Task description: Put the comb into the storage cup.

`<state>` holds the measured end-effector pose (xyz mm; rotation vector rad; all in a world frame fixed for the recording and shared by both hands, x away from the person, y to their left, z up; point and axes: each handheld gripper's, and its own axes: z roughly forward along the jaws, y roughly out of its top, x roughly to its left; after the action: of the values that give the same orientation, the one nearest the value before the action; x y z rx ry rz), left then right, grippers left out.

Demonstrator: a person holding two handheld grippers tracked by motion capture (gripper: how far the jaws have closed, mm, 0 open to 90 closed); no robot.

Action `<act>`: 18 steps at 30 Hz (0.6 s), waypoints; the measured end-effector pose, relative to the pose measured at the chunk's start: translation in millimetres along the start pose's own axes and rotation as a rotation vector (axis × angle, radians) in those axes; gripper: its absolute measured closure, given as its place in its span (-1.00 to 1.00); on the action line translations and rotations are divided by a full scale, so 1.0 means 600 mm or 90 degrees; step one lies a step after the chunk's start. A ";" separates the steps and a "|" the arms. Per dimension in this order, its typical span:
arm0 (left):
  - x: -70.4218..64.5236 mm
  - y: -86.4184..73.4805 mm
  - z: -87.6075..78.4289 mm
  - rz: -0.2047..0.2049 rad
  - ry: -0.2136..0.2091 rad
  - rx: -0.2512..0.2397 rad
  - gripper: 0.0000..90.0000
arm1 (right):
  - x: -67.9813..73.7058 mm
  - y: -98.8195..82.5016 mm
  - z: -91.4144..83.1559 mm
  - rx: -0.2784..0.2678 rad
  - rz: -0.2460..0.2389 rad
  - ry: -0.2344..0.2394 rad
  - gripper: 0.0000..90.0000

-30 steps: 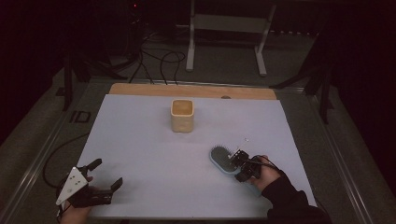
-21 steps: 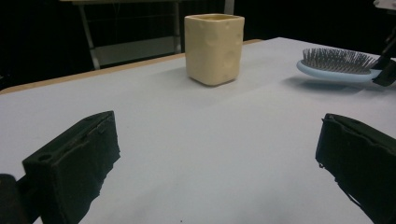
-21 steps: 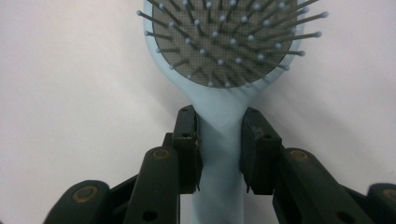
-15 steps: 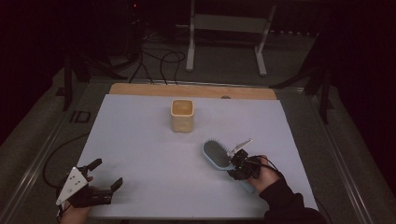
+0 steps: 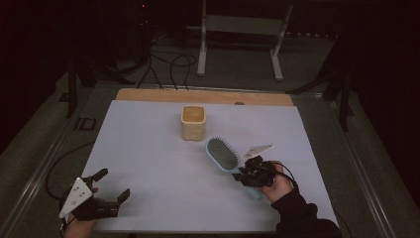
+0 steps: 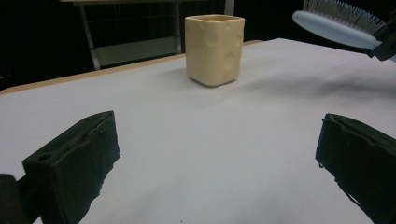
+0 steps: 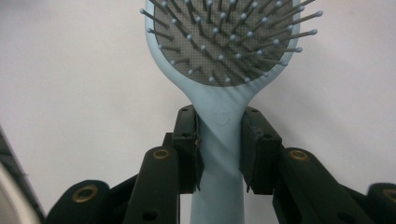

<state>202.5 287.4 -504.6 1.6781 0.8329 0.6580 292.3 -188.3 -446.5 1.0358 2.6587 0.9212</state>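
A light blue hairbrush (image 5: 220, 154) with grey bristles hangs above the white table cover, held by its handle. My right gripper (image 5: 247, 173) is shut on that handle; in the right gripper view both pads (image 7: 189, 144) press its neck just below the hairbrush head (image 7: 224, 37). A cream square cup (image 5: 193, 122) stands upright near the table's middle back; the cup (image 6: 215, 49) also stands ahead of my left gripper. My left gripper (image 5: 111, 186) rests at the front left corner, open, nothing between its fingers (image 6: 74, 163). The hairbrush (image 6: 341, 23) floats at the upper right of the left gripper view.
A white cover (image 5: 148, 163) lies over the table, with a wooden strip (image 5: 198, 96) along the far edge. Cables and a metal stand (image 5: 237, 44) sit on the dark floor beyond the table.
My right gripper has lifted the hairbrush off the table and carried it a little toward the cup. The left gripper has stayed put.
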 end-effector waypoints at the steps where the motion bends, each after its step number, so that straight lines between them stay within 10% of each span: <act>1: 0.000 0.000 0.000 0.001 0.000 0.001 -1.00 | 0.002 0.003 -0.003 -0.015 -0.005 -0.008 0.56; 18: 0.000 0.000 -0.001 -0.003 0.002 -0.001 -1.00 | 0.010 0.058 -0.006 -0.125 -0.013 -0.015 0.56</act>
<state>202.3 287.7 -504.6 1.6741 0.8373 0.6579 306.5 -166.1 -422.4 0.9662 2.4950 1.1309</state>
